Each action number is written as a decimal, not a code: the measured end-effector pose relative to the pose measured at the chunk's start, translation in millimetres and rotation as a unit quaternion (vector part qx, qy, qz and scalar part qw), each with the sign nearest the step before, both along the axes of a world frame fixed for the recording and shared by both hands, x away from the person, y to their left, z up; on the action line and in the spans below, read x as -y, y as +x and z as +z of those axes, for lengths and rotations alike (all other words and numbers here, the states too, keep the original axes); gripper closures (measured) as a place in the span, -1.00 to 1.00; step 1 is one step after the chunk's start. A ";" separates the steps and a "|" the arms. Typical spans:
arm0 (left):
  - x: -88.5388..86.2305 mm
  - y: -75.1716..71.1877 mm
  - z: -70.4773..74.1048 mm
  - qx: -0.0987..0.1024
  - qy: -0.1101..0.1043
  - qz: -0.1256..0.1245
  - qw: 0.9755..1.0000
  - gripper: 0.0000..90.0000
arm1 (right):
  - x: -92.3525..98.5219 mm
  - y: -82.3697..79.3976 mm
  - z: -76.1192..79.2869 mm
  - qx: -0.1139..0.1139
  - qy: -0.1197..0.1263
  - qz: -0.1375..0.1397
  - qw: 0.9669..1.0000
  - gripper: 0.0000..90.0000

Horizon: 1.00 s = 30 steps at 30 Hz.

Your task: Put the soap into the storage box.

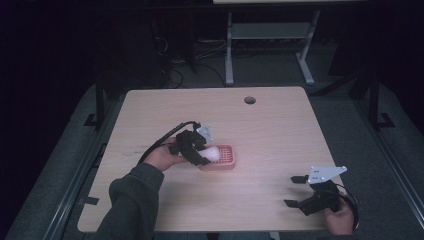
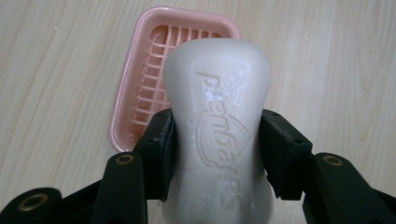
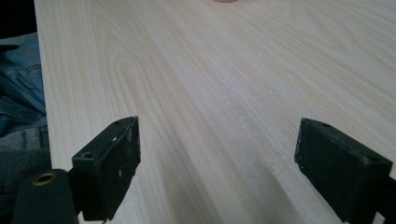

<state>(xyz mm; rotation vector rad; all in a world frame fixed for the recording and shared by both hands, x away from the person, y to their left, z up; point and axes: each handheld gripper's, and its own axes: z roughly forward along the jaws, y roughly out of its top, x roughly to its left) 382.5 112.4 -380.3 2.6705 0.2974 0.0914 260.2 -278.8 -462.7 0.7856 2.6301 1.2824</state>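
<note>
Dark room, pale wooden tabletop. My left gripper clamps a white soap bar over the pink soap dish near the tabletop's middle. My right gripper stands wide, holding nothing, at the near right corner.

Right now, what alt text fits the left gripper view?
The left gripper clamps a white Safeguard soap bar between its black jaws, above a pink slatted soap dish on a light wooden table.
</note>
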 end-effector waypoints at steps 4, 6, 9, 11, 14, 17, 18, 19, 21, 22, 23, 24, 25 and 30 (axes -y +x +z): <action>4.0 3.0 0.1 0.001 0.003 -0.003 1.000 0.10 | 0.5 0.2 -0.1 0.000 0.001 0.000 1.000 -0.69; 6.2 4.3 0.4 0.000 0.004 -0.003 1.000 0.10 | 0.4 0.2 -0.2 -0.001 0.001 0.000 1.000 -0.69; 9.6 6.2 0.8 -0.001 0.005 -0.005 1.000 0.10 | 0.6 0.3 -0.2 0.000 0.001 0.001 1.000 -0.69; 11.1 7.9 1.0 0.000 0.003 -0.005 1.000 0.10 | 0.7 0.3 -0.1 0.001 0.001 0.001 1.000 -0.69; 12.7 11.3 -0.6 0.003 0.005 -0.003 1.000 0.10 | 0.9 0.4 -0.1 0.002 0.001 0.001 1.000 -0.69; 14.3 13.4 -2.0 0.000 0.006 0.000 1.000 0.10 | 0.6 0.7 0.1 0.001 0.003 -0.001 1.000 -0.69; 16.5 15.3 -2.8 0.001 0.010 0.001 1.000 0.10 | 0.1 0.9 0.5 0.002 0.003 0.000 1.000 -0.69; 17.5 16.4 -3.2 0.003 0.010 0.000 1.000 0.10 | -0.1 1.0 0.6 0.002 0.003 0.000 1.000 -0.69; 19.5 17.9 -3.8 0.001 0.008 -0.001 1.000 0.10 | 0.1 1.0 0.5 0.002 0.003 0.000 1.000 -0.69; 20.7 18.2 -4.1 0.000 0.007 0.000 1.000 0.10 | 0.4 0.9 0.5 0.002 0.004 -0.001 1.000 -0.69; 21.7 19.1 -4.4 0.001 0.008 -0.001 1.000 0.10 | 0.6 0.8 0.7 0.002 0.004 -0.002 1.000 -0.69; 22.8 19.4 -5.0 0.000 0.008 0.000 1.000 0.10 | 0.8 0.7 0.9 0.002 0.006 -0.003 1.000 -0.69; 23.7 19.9 -5.5 0.002 0.009 -0.002 1.000 0.10 | 1.0 0.5 1.1 0.003 0.006 -0.003 1.000 -0.69; 28.0 23.3 -9.4 -0.002 0.012 -0.003 1.000 0.10 | 0.7 0.8 1.2 0.005 0.005 -0.001 1.000 -0.69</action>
